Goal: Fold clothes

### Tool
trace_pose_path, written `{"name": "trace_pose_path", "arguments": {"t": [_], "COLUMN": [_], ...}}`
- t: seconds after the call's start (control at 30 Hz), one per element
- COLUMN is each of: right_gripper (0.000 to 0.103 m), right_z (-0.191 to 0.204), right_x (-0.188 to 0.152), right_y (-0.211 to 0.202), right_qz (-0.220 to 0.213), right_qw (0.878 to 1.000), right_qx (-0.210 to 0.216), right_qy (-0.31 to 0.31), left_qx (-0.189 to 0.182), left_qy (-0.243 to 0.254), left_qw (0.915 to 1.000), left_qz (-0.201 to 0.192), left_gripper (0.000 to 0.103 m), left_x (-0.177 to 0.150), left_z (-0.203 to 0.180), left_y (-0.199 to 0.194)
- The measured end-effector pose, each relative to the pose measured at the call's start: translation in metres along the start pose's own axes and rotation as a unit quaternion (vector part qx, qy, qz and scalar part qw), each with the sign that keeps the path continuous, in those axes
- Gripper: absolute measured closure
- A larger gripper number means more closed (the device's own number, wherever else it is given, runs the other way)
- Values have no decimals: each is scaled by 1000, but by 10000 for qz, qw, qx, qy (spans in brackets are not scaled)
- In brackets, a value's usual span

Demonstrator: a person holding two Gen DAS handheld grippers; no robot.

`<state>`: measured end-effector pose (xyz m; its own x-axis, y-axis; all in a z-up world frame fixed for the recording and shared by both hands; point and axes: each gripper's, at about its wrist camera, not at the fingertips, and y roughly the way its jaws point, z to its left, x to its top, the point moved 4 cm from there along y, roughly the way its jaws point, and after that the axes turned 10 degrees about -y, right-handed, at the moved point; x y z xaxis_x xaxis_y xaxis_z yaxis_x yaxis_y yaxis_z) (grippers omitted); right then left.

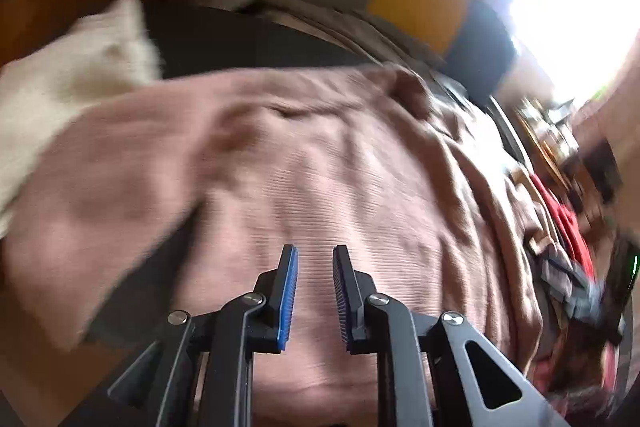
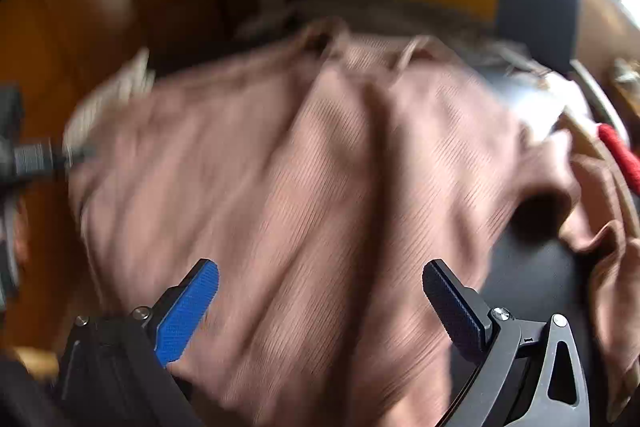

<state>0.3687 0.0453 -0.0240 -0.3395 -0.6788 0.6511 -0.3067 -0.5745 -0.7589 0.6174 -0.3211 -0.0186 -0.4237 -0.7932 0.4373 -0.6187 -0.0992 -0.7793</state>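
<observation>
pink ribbed garment (image 1: 320, 163) is spread ahead of and beneath both grippers | left gripper (image 1: 315, 259) is seen narrowly parted, empty | right gripper (image 2: 320, 283) is spread wide, nothing grasped | nearer arm cannot be told

left tool (image 1: 315, 255): blue pads a little apart, nothing pinched, hanging over pink ribbed top (image 1: 320, 179) | top spread out on dark desk (image 1: 248, 43); kinda blurry | cream cloth (image 1: 68, 75) far left; red garment (image 1: 568, 227) right
</observation>
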Motion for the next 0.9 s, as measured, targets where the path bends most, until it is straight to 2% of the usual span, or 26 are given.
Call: {"name": "trace_pose_path", "arguments": {"t": [0.07, 0.17, 0.27, 0.33, 0.43, 0.53, 0.63, 0.73, 0.9], "right_gripper": [0, 0, 0, 0, 0, 0, 0, 0, 0], "right_z": [-24, -56, -84, -104, -127, -137, -162, -198, -203], "right_x": [15, 29, 34, 24, 1, -17, -35, -56, -46], "right_y": [-3, 9, 39, 59, 71, 61, 47, 33, 27], "right_qz": [-299, -454, -207, 101, 441, 526, 628, 591, 892], "right_qw": [9989, 9966, 9953, 9924, 9899, 9903, 9866, 9816, 9793], "right_qx": [-204, -323, -317, -404, -698, -1023, -1235, -1279, -1271], "right_qy": [299, 602, 894, 1158, 1149, 776, 860, 1292, 1296], "left_qx": [27, 126, 249, 234, 160, 80, -352, -782, -1494], "left_qy": [240, 482, 551, 530, 519, 627, 433, 237, -90], "left_qw": [9996, 9981, 9973, 9974, 9973, 9962, 9956, 9926, 9820], "left_qz": [121, 354, 417, 439, 494, 591, 748, 902, 1155], "left_gripper": [86, 86, 86, 83, 82, 82, 82, 82, 83], "left_x": [-1, -1, -6, -8, -11, -15, -7, 1, 16], "left_z": [-19, -34, -36, -37, -42, -54, -61, -69, -82], "left_y": [20, 48, 63, 67, 69, 72, 71, 70, 67]}}
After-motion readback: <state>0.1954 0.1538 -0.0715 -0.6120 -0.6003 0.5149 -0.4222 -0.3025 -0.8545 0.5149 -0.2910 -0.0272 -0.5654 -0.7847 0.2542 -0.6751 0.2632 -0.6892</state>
